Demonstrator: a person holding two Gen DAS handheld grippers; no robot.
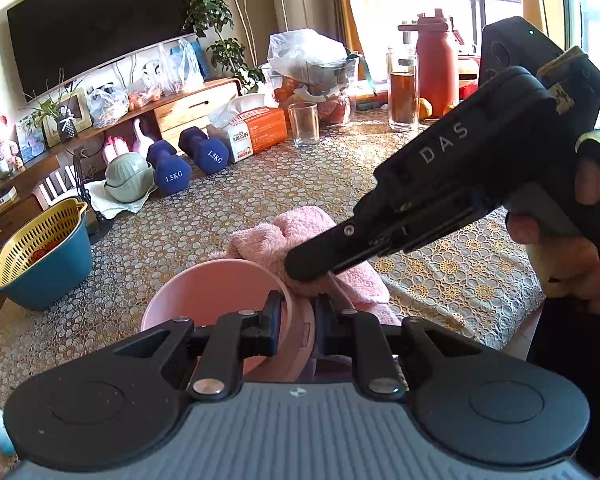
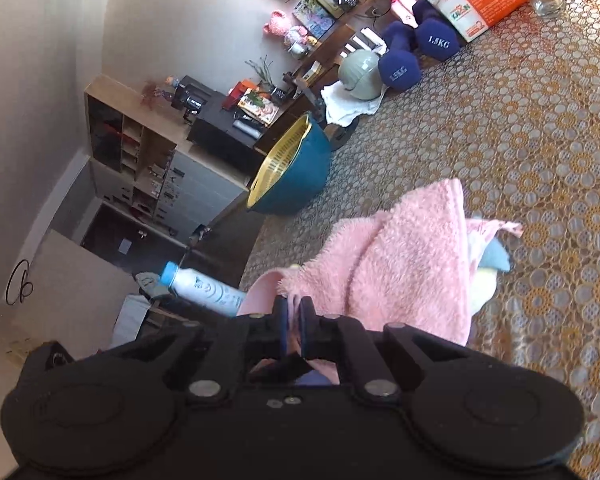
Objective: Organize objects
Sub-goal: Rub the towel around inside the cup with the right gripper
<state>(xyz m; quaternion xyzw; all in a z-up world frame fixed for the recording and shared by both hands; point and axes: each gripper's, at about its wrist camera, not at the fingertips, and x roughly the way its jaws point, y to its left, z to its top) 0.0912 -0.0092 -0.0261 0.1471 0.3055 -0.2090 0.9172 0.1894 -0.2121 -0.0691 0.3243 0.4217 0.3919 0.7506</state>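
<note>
A pink bowl is held tilted near the table's front edge; my left gripper is shut on its rim. A fluffy pink towel lies bunched right behind the bowl. My right gripper reaches in from the right and its fingers pinch the towel's near edge by the bowl. In the right wrist view the right gripper is shut on the pink towel, with the bowl's rim just to its left. A light blue and yellow cloth peeks out under the towel.
A blue basin with a yellow strainer stands at the table's left edge. Two blue dumbbells, a green bowl on a white cloth, a tissue pack, a glass, a tea jar and a red bottle line the back. A white bottle lies at the left.
</note>
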